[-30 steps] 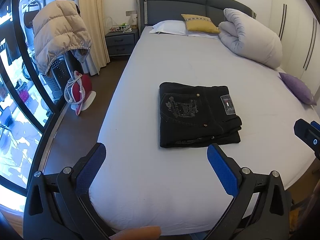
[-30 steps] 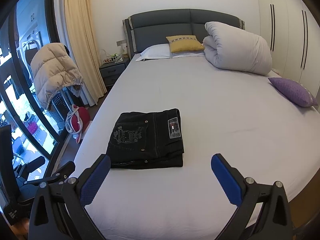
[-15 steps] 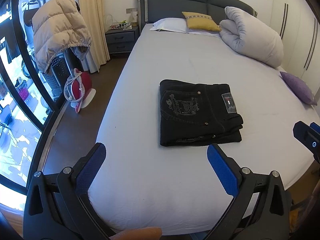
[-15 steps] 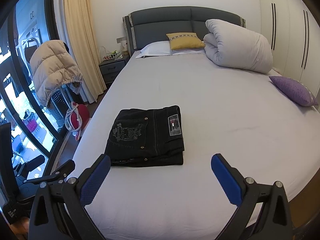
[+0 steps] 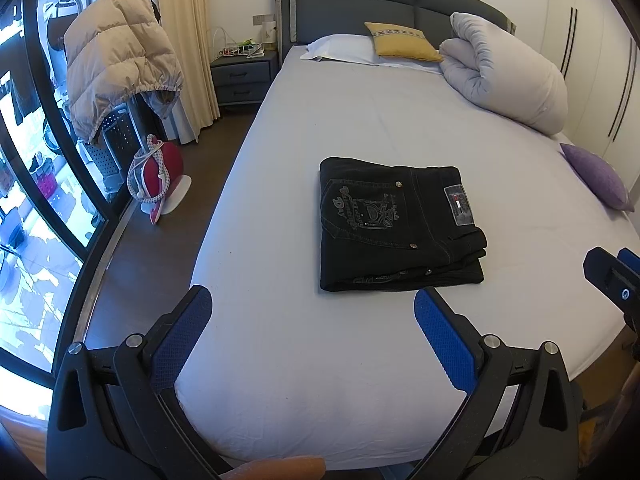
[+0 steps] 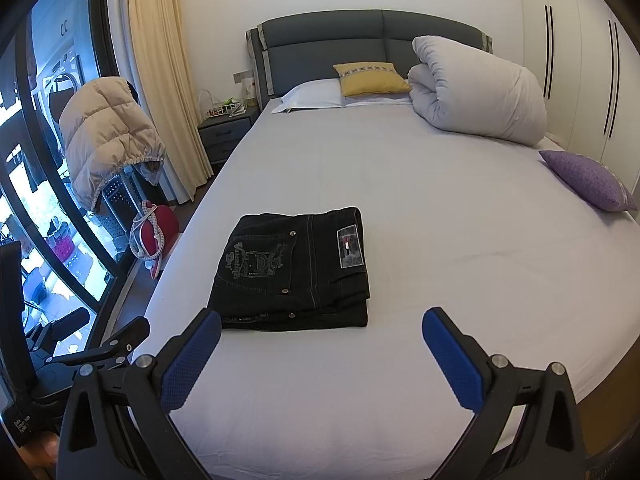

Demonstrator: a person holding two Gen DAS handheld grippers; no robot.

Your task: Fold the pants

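Two blue-padded fingers of the left gripper stand wide apart in the left wrist view, with nothing between them, held above the near edge of the bed. Beyond them the black pants lie folded into a flat rectangle on the pale sheet, embroidered back pocket and waistband patch facing up. Compared with a second ago, the pants sit a touch lower and larger in this view, so the camera has eased slightly forward; the fold itself looks unchanged. A fingertip shows at the bottom edge, and part of the right gripper pokes in at the right edge.

From the right wrist view, the right gripper is likewise spread wide and holds nothing. The pants rest on the bed ahead and to the left, their near edge just past the left fingertip. Here too they have slid slightly downward in frame since earlier. The left gripper is visible low at the left, beside the bed's edge.
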